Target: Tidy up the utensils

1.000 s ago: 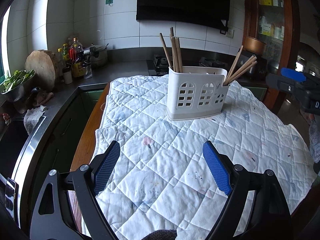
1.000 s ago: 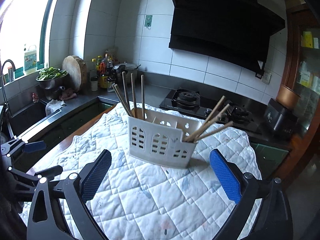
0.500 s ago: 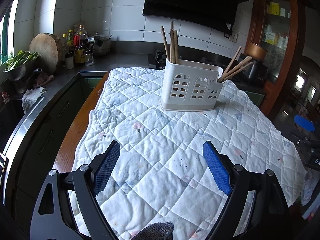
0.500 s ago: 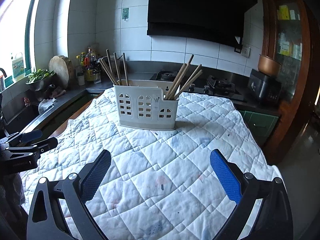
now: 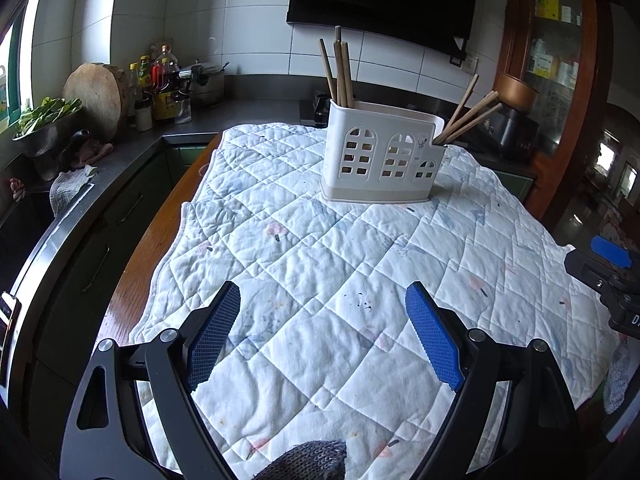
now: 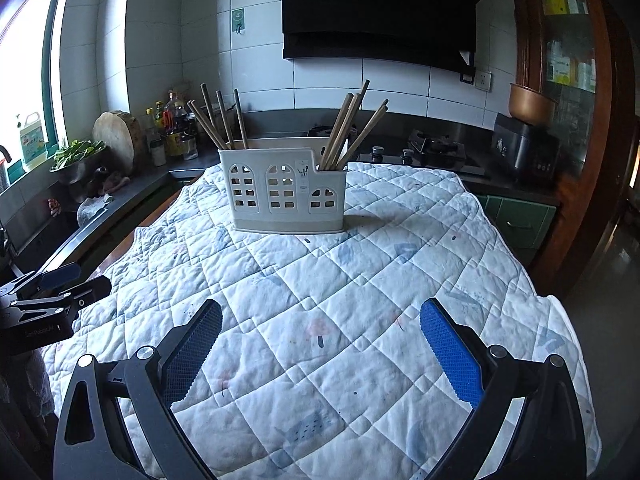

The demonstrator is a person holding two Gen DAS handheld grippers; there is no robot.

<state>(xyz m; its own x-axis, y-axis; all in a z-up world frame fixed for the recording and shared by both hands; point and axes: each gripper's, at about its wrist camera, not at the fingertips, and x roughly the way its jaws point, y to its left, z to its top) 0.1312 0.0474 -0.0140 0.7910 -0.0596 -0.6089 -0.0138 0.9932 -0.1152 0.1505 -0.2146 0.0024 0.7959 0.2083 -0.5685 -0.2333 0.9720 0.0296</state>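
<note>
A white plastic utensil holder stands upright on a white quilted cloth at the far side of the table. Wooden chopsticks stand in its left compartment and lean in its right compartment. My left gripper is open and empty, low over the near part of the cloth. My right gripper is open and empty, also near the front. Each gripper shows at the edge of the other's view: the right one, the left one.
A dark counter runs along the left with a round wooden board, bottles and a bowl of greens. A stove and range hood are behind the table. A wooden cabinet stands at the right.
Both grippers have drawn back from the utensil holder toward the near side of the table, so it looks farther away. Both stay open and empty.
</note>
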